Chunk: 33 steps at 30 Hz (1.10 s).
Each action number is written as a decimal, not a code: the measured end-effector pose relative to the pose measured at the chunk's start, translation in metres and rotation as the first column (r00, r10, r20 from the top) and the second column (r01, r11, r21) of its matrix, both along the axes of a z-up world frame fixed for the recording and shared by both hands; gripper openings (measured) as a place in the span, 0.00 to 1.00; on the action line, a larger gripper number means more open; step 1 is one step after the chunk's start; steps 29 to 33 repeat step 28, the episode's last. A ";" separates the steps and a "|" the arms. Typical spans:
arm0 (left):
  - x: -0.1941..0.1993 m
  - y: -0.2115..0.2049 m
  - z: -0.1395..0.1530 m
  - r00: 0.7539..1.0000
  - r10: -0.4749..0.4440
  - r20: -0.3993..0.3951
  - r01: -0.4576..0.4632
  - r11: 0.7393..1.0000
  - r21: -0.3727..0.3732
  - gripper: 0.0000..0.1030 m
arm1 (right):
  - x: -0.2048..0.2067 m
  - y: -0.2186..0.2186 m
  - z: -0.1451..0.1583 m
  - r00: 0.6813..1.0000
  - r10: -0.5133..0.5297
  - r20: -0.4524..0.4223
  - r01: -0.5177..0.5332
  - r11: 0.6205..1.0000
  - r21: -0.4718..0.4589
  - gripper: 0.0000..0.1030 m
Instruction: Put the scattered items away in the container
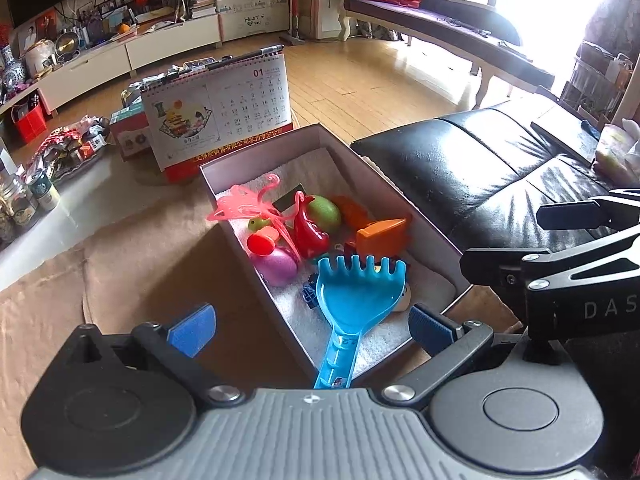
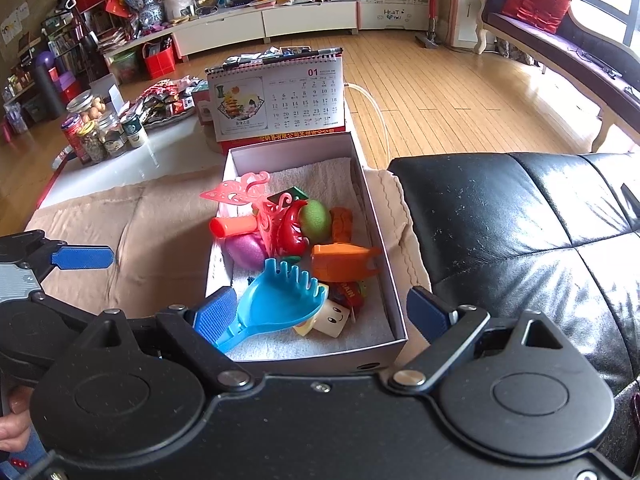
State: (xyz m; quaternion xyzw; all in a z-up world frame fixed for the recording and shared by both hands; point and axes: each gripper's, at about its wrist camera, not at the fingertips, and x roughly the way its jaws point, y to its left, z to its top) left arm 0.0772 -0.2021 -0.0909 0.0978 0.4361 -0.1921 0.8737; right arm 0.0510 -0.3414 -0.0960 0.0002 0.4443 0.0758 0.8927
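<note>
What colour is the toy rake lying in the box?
Bright blue. The toy rake shows best in the left wrist view, its handle propped on the box rim.

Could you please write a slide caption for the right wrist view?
Open right gripper above a box holding the blue rake and other toys.

**Plastics, cloth and leather by look**

The blue rake (image 1: 352, 300) is glossy, smooth plastic, as is the orange toy (image 2: 340, 262). The box (image 2: 394, 308) looks like matt cardboard, lined with a white, nubbly towel (image 1: 376, 344). A beige cloth (image 2: 132, 232), soft and wrinkled, covers the tabletop. The black sofa (image 2: 520, 240) is shiny, creased leather. The floor (image 1: 360, 80) is polished wood. The calendar (image 2: 280, 100) is paper.
</note>
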 end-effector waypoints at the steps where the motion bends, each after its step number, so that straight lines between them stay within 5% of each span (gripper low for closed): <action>1: 0.000 0.000 0.000 1.000 0.000 -0.001 0.000 1.000 0.003 1.00 | -0.001 -0.001 0.000 1.000 -0.003 0.001 0.003 1.000 0.004 0.87; 9: -0.002 -0.006 0.003 0.999 -0.004 0.049 0.002 0.999 0.052 1.00 | -0.005 -0.008 0.000 1.000 -0.027 0.012 0.027 0.999 0.023 0.87; 24: -0.001 -0.007 -0.010 0.998 -0.003 -0.059 0.001 0.999 -0.039 1.00 | -0.008 -0.016 -0.010 0.999 -0.048 -0.004 0.048 0.998 0.051 0.88; 33: -0.004 -0.012 -0.010 1.000 0.008 -0.013 -0.008 1.000 0.012 0.99 | -0.009 -0.017 -0.011 0.999 -0.048 -0.006 0.048 0.997 0.053 0.88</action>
